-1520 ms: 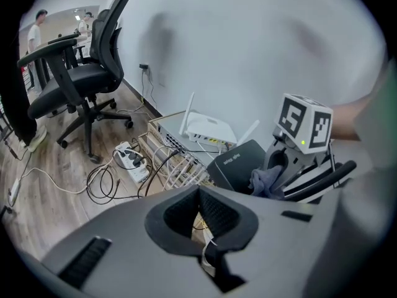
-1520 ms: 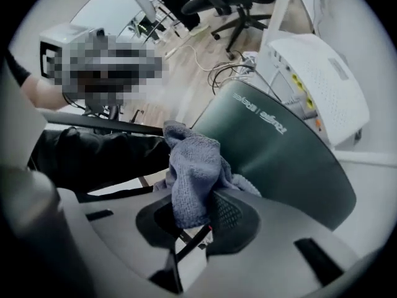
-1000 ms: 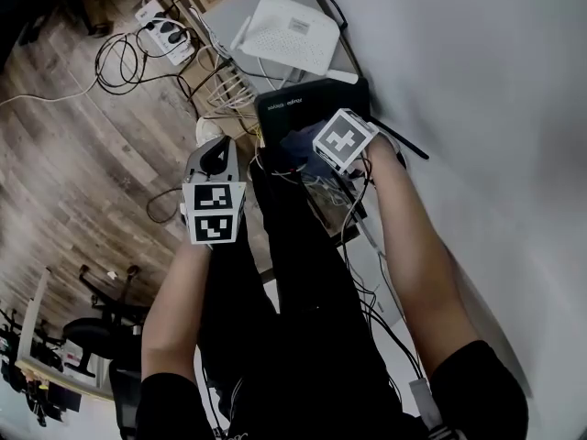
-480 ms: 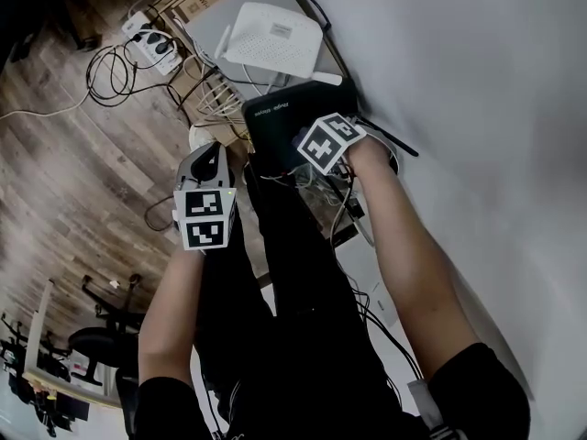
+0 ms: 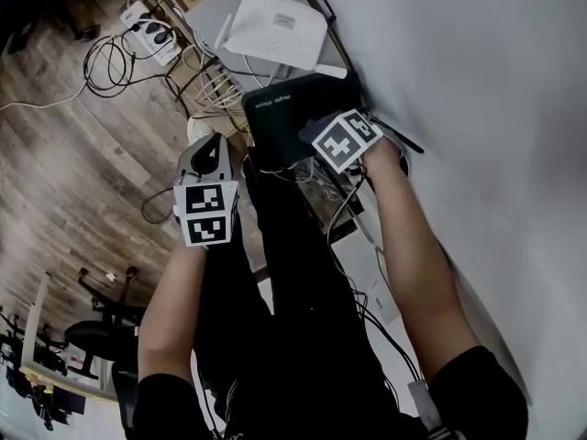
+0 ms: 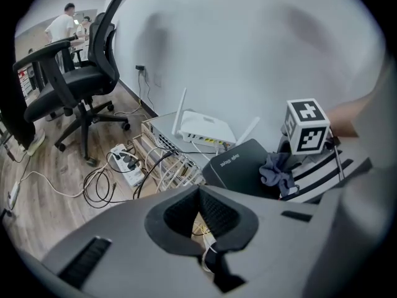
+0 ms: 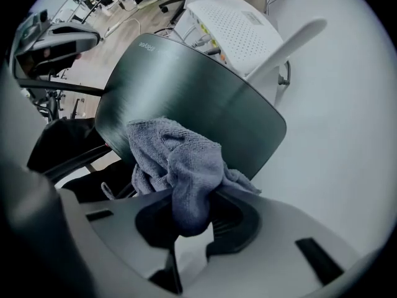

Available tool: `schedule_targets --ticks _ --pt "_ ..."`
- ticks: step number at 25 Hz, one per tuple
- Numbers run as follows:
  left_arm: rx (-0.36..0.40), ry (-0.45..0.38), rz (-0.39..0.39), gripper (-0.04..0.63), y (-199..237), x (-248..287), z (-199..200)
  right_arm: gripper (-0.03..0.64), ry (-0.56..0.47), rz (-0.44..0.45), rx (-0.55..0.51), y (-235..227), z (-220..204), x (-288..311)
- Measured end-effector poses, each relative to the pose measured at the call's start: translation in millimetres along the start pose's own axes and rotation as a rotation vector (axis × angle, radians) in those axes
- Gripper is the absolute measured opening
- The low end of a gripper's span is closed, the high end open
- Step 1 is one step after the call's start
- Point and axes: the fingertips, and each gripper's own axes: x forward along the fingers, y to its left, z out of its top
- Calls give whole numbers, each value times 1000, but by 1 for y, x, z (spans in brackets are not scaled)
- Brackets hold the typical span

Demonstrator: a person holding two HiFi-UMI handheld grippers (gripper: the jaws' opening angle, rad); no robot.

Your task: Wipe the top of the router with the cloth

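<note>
A black router [image 5: 292, 117] lies flat next to the white wall, with its glossy top [image 7: 186, 85] facing up. My right gripper [image 5: 330, 136] is shut on a grey cloth [image 7: 177, 163], which hangs bunched from the jaws and rests on the near part of the router's top. In the left gripper view the cloth [image 6: 278, 171] sits at the router's [image 6: 239, 166] right edge, under the right gripper's marker cube [image 6: 307, 128]. My left gripper [image 5: 209, 154] hovers to the left of the router, jaws together [image 6: 200, 194], holding nothing.
A white router [image 5: 277, 27] with antennas sits on a grey box [image 5: 225, 7] just beyond the black one. A bundle of cables [image 5: 220, 90], a power strip [image 5: 147, 30] and loose cords [image 5: 110, 62] lie on the wooden floor. An office chair [image 6: 74, 79] stands further back.
My right gripper has slid the cloth a little left and then back right over the black router's top. The left gripper has stayed about where it was.
</note>
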Motion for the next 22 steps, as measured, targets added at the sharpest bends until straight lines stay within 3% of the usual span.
schedule_targets --ticks 3,9,16,22 --pt "-4 2 6 3 2 1 -3 52 -22 -45 36 -8 2 -2" --pt "4 2 24 3 7 3 -3 51 -115 -273 34 -48 21 -16" --pt "12 5 15 3 6 10 1 49 -207 -378 77 -73 43 -30" --pt "7 -4 12 2 4 11 3 49 -226 -435 130 -86 53 -37"
